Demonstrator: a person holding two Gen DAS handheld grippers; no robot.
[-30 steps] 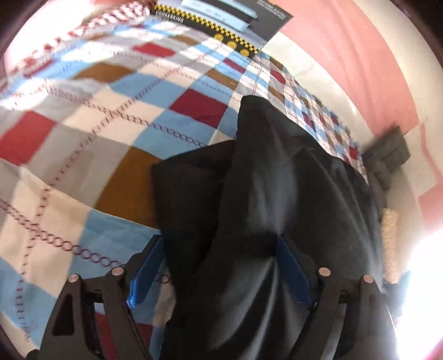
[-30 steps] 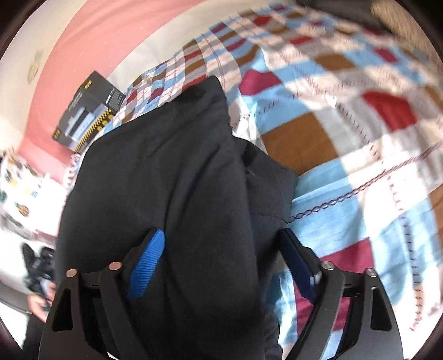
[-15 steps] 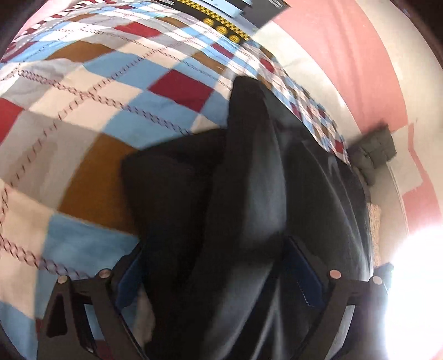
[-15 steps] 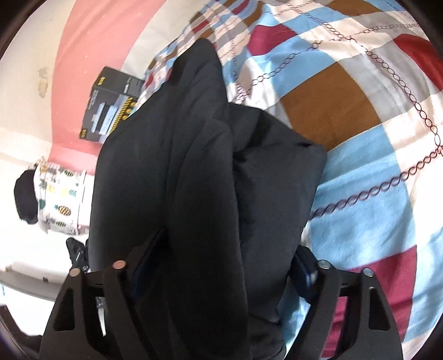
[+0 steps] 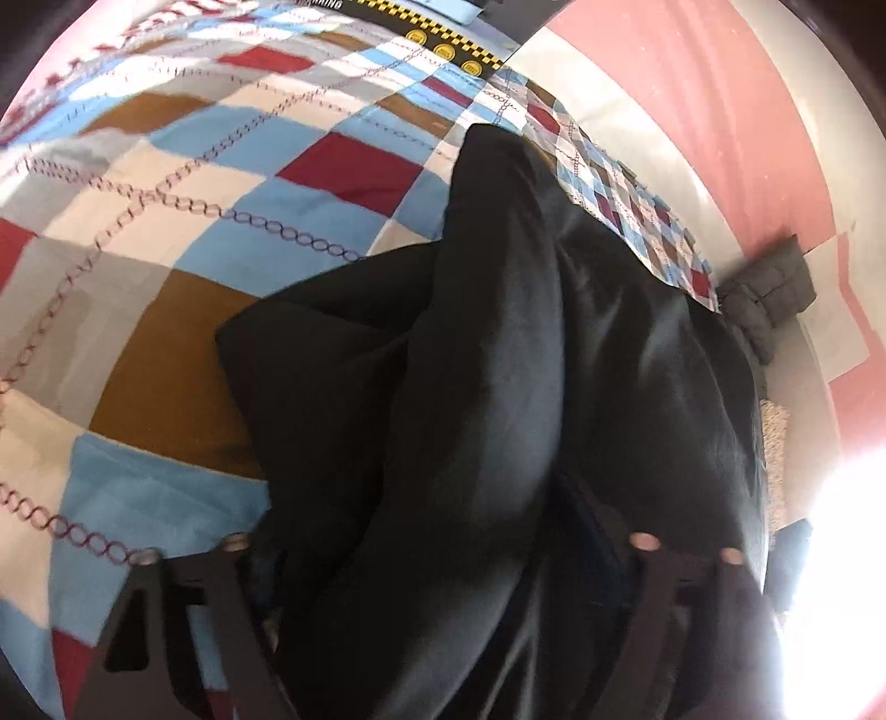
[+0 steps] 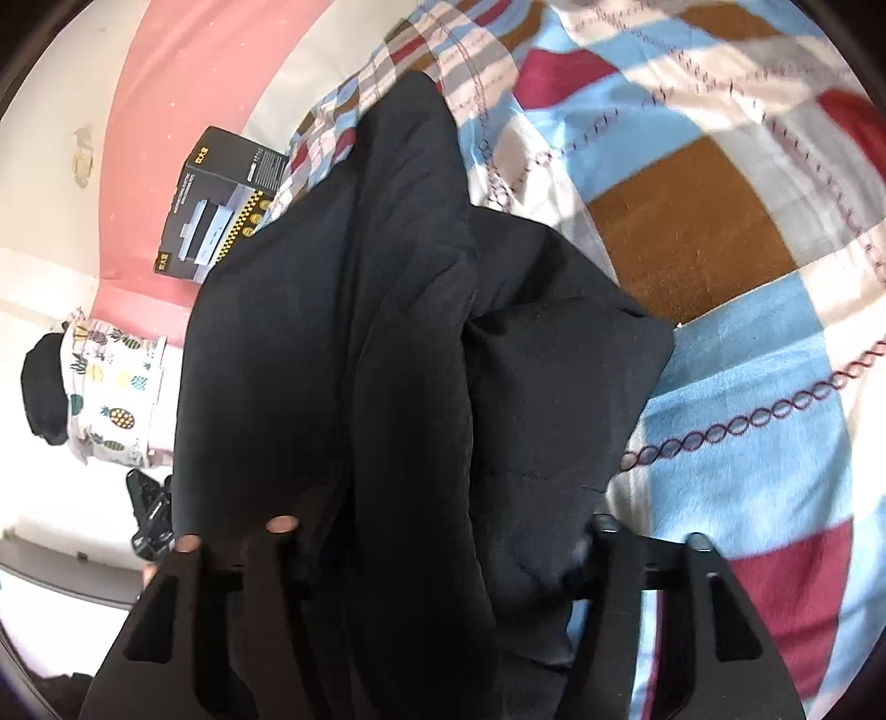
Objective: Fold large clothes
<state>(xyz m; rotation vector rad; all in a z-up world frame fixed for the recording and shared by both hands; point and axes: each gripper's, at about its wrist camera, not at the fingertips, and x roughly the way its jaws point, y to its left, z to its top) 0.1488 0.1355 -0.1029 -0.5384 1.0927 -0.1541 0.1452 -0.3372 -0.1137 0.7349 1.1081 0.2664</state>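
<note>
A large black garment (image 5: 498,360) lies bunched in thick folds on a checked bedspread (image 5: 194,221). It also fills the middle of the right wrist view (image 6: 415,360). My left gripper (image 5: 437,543) is buried in the cloth, and its blue pads are hidden. My right gripper (image 6: 443,531) is likewise covered by the black folds. The arms of both grippers stand wide apart with cloth draped between and over them. The cloth hides whether either gripper grips it.
A dark printed box (image 6: 221,205) stands at the bed's far edge against the pink wall (image 6: 183,83); it also shows in the left wrist view (image 5: 443,22). A pineapple-print cloth (image 6: 105,387) lies at left. A grey cushion (image 5: 769,293) lies beyond the bed.
Both grippers have pushed further into the garment. The blue pads seen a second ago are now covered by black cloth, and the folds have bunched up higher.
</note>
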